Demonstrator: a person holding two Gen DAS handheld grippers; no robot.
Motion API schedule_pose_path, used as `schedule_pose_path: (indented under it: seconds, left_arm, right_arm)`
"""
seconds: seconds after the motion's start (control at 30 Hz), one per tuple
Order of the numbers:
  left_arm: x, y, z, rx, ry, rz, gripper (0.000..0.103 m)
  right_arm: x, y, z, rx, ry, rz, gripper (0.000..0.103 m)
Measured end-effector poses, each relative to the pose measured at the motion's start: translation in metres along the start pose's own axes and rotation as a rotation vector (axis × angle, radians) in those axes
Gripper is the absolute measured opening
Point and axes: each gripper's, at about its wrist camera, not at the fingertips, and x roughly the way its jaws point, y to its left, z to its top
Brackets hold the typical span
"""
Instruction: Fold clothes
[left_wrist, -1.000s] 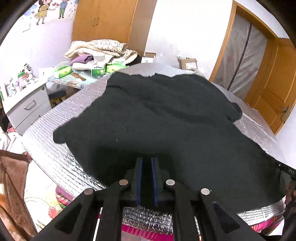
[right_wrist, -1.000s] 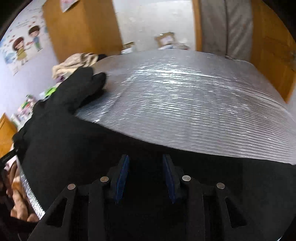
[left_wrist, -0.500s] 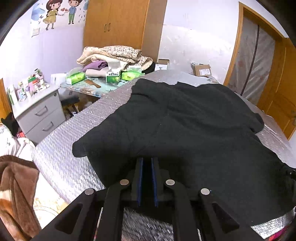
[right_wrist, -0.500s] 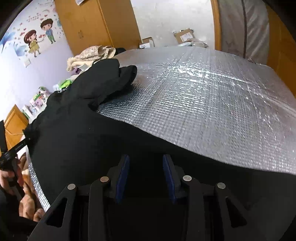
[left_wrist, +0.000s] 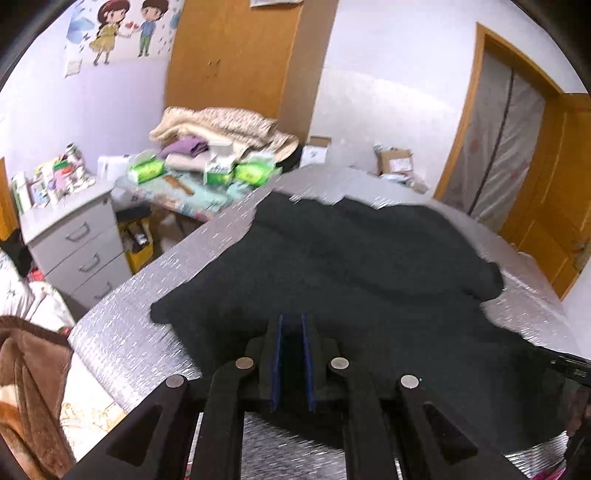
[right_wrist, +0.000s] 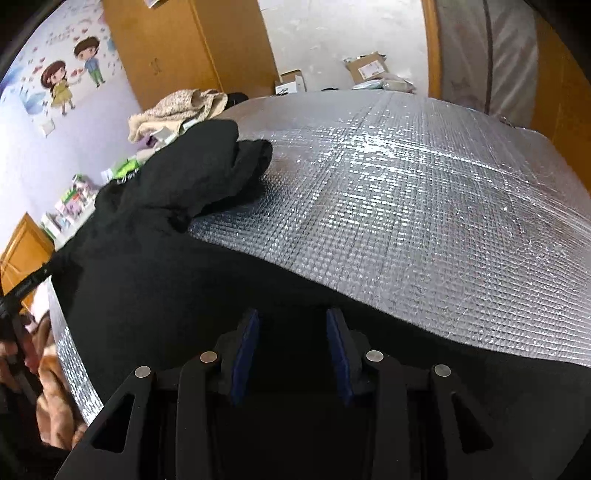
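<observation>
Over on the left wrist view, starting at the far left edge: a brown blanket (left_wrist: 26, 391) bunched in the lower left corner, a grey drawer unit (left_wrist: 77, 236) above it cluttered with small bottles, and cartoon stickers on the lilac wall in the upper left. Moving in, a heap of folded linens (left_wrist: 221, 129) and green tissue packs (left_wrist: 255, 173) sits on a low table in front of the wooden wardrobe (left_wrist: 236, 55). Centre frame now, the black garment (left_wrist: 351, 273) lies spread across the silver quilted mat (left_wrist: 129, 325), one sleeve end poking out toward the left, another bunched at the right. At the bottom centre, the left gripper (left_wrist: 291, 325) has its blue pads drawn close with dark cloth in the narrow gap, and the hem seems pinched there, though black on black makes the contact hard to read. To the right, an orange door stands ajar. Switching to the right wrist view: the garment fills the left and bottom, a sleeve (right_wrist: 221, 162) rumpled in the upper left, bare silver mat (right_wrist: 424, 206) sweeping across the right. The right gripper (right_wrist: 291, 321) at bottom centre has its jaws well apart over the black fabric, and whether the pads are touching it I cannot tell.
</observation>
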Motion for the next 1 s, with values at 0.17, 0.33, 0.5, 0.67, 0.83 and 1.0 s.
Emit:
schedule_pose_path:
  seconds: [0.17,0.33,0.5,0.67,0.83,1.0]
  left_arm:
    - [0.024,-0.025,0.002,0.028,0.033,-0.062,0.01]
    - [0.057,-0.034,-0.01,0.036,0.129,-0.028,0.01]
    - [0.048,-0.037,-0.001,0.051,0.101,-0.03,0.01]
    - [0.053,-0.03,0.009,0.039,0.083,0.001,0.01]
    - [0.058,-0.011,-0.001,0.011,0.118,0.013,0.01]
    - [0.04,-0.015,0.002,0.008,0.091,-0.005,0.01]
  right_arm:
    - [-0.001,0.005,0.012,-0.003,-0.019,0.013,0.04]
    - [0.004,0.008,0.015,-0.003,-0.01,0.034,0.04]
    - [0.002,0.01,0.018,-0.015,-0.02,0.041,0.04]
    - [0.005,0.036,0.032,-0.083,-0.042,0.096,0.04]
    - [0.026,0.061,0.036,-0.155,-0.008,0.149,0.04]
    - [0.044,0.054,0.039,-0.113,0.039,0.141,0.04]
